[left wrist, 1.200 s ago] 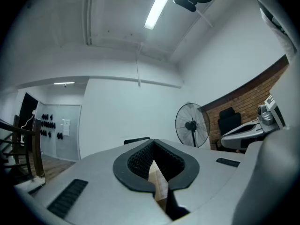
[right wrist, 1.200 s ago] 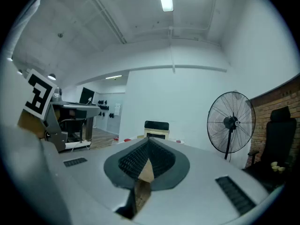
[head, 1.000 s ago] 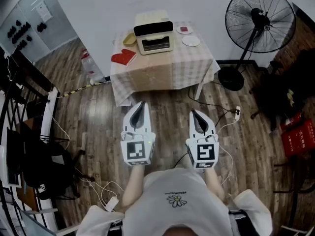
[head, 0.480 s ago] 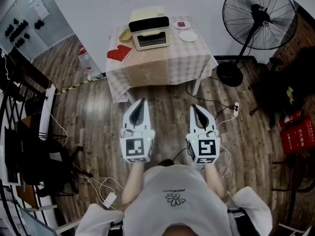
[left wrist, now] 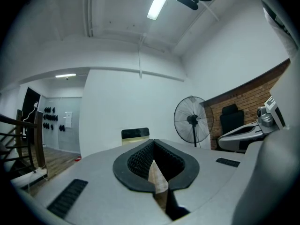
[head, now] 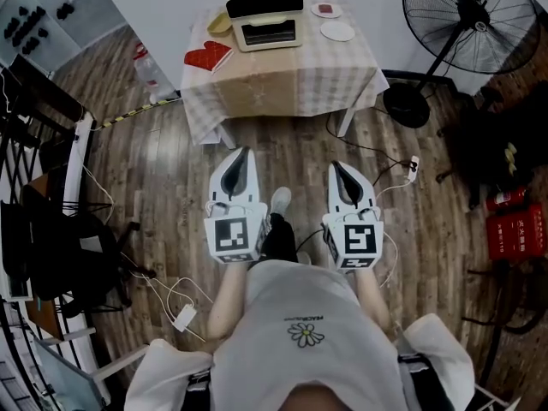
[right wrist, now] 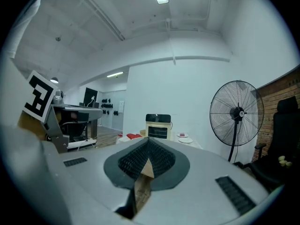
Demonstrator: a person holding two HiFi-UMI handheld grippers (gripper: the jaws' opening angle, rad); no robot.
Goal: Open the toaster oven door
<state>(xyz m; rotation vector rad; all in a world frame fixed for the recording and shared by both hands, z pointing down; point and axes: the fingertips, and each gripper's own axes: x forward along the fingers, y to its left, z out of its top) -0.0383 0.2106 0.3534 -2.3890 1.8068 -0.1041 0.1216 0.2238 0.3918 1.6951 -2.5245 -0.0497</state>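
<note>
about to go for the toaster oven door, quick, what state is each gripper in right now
Left gripper: closed, holding nothing.
Right gripper: closed, holding nothing.

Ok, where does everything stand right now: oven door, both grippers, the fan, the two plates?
Toaster oven door: shut.
Left gripper: shut, empty, held over the floor short of the table.
Right gripper: shut, empty, also short of the table.
Fan: upright on the floor; can't tell whether it is running.
Near plate: bare.
Far plate: holds something red.
</note>
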